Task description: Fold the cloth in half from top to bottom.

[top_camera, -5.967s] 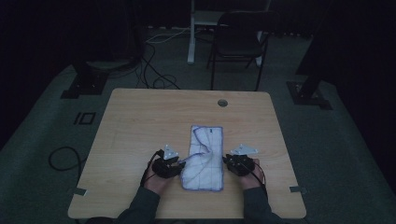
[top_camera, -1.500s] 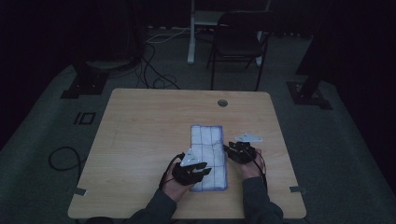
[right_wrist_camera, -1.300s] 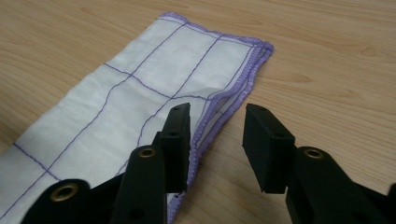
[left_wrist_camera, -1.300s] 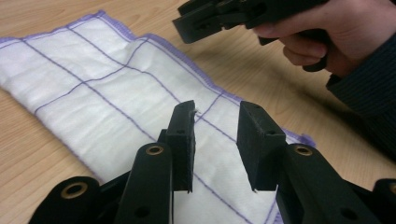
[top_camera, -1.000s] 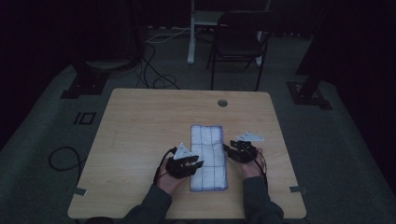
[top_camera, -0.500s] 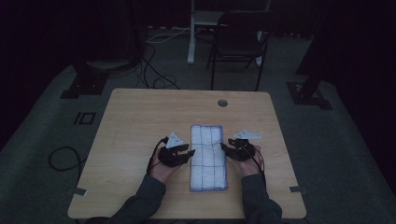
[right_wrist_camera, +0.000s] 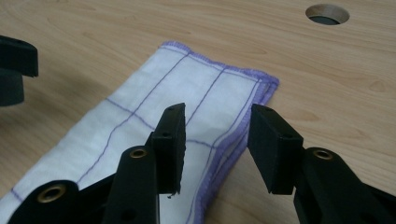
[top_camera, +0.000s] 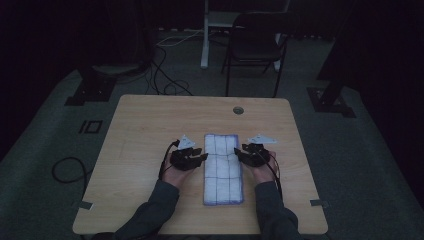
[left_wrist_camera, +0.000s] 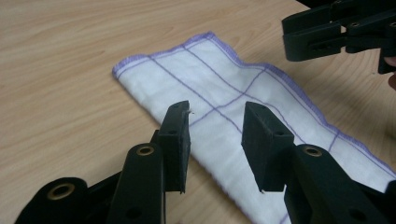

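- The folded white cloth (top_camera: 223, 168) with purple grid lines lies flat at lower centre of the high view, its long side running up the frame on the desk (top_camera: 150, 120).
- In the left gripper view its lower right end is cut off by the frame and the jaws.
- The left gripper (top_camera: 200, 159) sits just beside the cloth's left edge; its jaws have just been widening and stand apart, nothing clamped.
- The right gripper (top_camera: 239, 154) sits at the cloth's right edge, jaws parted, straddling the folded edge without pinching it.
- A cable hole (top_camera: 238, 110) lies above; the room beyond is dark, with a chair (top_camera: 257, 45) only dimly visible.
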A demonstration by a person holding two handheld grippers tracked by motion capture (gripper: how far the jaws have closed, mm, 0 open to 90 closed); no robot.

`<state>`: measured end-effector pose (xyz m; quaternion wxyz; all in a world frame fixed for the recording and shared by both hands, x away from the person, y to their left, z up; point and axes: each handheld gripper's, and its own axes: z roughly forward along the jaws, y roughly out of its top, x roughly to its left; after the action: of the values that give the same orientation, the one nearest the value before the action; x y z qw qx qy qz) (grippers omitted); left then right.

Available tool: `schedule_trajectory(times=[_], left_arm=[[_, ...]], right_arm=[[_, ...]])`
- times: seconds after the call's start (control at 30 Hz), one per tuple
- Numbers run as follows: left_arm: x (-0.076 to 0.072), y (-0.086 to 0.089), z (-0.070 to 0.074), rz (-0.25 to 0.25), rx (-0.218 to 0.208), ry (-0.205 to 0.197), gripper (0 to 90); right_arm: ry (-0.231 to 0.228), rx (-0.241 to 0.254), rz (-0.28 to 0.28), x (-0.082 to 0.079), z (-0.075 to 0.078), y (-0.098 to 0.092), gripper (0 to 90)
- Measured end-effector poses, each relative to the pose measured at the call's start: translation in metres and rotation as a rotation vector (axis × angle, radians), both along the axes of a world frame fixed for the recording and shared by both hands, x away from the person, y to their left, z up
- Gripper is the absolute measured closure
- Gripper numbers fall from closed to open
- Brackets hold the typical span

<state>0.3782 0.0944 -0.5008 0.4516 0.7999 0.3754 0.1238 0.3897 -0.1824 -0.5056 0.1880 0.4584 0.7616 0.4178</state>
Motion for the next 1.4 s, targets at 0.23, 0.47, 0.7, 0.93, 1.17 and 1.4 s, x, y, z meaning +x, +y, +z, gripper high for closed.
schedule_trajectory(times=[0.23,0.47,0.7,0.93,1.17,1.4], left_arm=[[0.010,-0.007,-0.002,-0.005,0.015,-0.005,62.2],[0.020,-0.008,-0.009,0.019,0.024,0.004,62.2],[0.030,-0.009,-0.013,0.037,0.032,0.011,62.3],[0.042,-0.010,-0.020,0.078,0.015,0.013,62.4],[0.054,-0.012,-0.024,0.125,0.029,0.012,61.8],[0.064,-0.015,-0.030,0.171,0.035,0.022,59.0]], right_arm=[[-0.006,0.022,-0.029,0.006,-0.002,0.002,56.9],[-0.012,0.014,-0.044,0.011,-0.006,0.001,56.8],[-0.008,0.009,-0.051,0.018,-0.008,0.003,56.9],[-0.009,0.005,-0.056,0.031,-0.008,0.011,56.7],[0.000,-0.009,-0.064,0.042,-0.015,0.018,56.8],[0.025,-0.031,-0.085,0.058,-0.024,0.017,56.5]])
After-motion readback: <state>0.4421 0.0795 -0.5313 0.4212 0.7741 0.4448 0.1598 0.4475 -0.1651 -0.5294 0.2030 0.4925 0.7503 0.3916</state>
